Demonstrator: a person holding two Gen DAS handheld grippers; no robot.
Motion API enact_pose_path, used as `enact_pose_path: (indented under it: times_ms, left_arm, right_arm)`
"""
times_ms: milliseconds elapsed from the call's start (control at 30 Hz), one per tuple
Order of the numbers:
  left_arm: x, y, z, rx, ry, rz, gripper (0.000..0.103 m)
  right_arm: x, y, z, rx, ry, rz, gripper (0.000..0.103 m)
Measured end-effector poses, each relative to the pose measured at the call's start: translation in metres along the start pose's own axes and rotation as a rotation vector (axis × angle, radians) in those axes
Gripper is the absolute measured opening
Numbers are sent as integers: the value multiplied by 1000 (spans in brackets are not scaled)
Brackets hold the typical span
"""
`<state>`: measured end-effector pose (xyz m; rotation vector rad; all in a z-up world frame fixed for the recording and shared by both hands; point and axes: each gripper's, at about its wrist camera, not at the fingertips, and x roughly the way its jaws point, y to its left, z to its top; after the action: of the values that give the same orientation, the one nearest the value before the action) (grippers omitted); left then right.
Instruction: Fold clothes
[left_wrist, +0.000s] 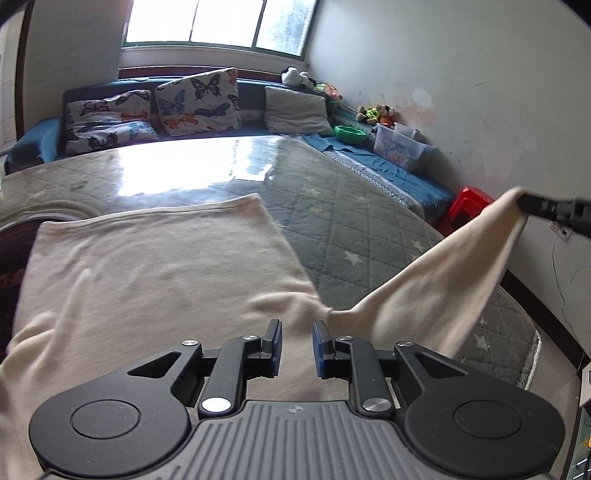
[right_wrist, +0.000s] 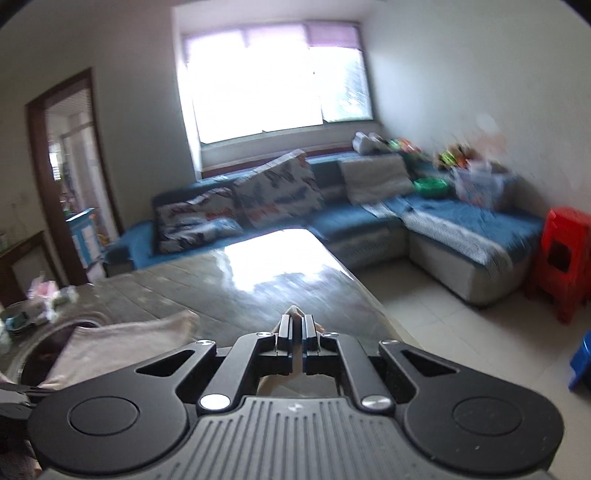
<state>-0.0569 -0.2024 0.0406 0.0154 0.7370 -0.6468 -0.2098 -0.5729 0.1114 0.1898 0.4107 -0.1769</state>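
Left wrist view: left claw (left_wrist: 297, 341) parted, empty, over cream garment (left_wrist: 159, 266) spread ahead on quilted table (left_wrist: 351, 206) | right claw (right_wrist: 296, 328) pinches sleeve (left_wrist: 443, 280) aloft, rightward (blurred) | keep sleeve taut, lay flat across body.

The right gripper (right_wrist: 296, 325) sits at 6 o'clock, jaws nearly closed on a scrap of cream cloth (right_wrist: 295, 311) that pokes out past the tips. More cream fabric — the shirt (right_wrist: 122, 341) — lies at 8 o'clock on the glossy quilted table (right_wrist: 229, 291). A blue sofa (right_wrist: 369, 218) runs from 10 to 3 o'clock, patterned cushions (right_wrist: 273, 192) on it. The red stool (right_wrist: 563, 258) stands at 3 o'clock — the view is blurred.
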Motion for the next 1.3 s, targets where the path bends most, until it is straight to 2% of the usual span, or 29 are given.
enact_pose_path:
  times_ms: [133, 333, 500, 700, 800, 933, 1133, 1300]
  left_arm:
    - [-22, 21, -12, -2, -14, 41, 20]
    - [-57, 56, -32, -29, -49, 127, 24]
    - [-84, 85, -48, -80, -72, 190, 24]
    - [-103, 108, -62, -129, -74, 238, 24]
    - [-108, 113, -66, -139, -73, 252, 24]
    - [-111, 113, -65, -127, -81, 249, 24]
    - [-111, 105, -60, -101, -94, 226, 24]
    - [-92, 92, -54, -61, -65, 190, 24]
  right_arm:
    - [-6, 41, 20, -94, -33, 77, 4]
    - [3, 139, 29, -273, -30, 283, 4]
    - [19, 221, 6, -402, 40, 455, 4]
    - [45, 283, -45, -493, 188, 573, 4]
    - [50, 288, -62, -514, 251, 606, 6]
    - [47, 269, -68, -526, 281, 591, 7]
    - [61, 212, -64, -487, 329, 446, 7]
    - [78, 168, -69, -434, 381, 328, 7]
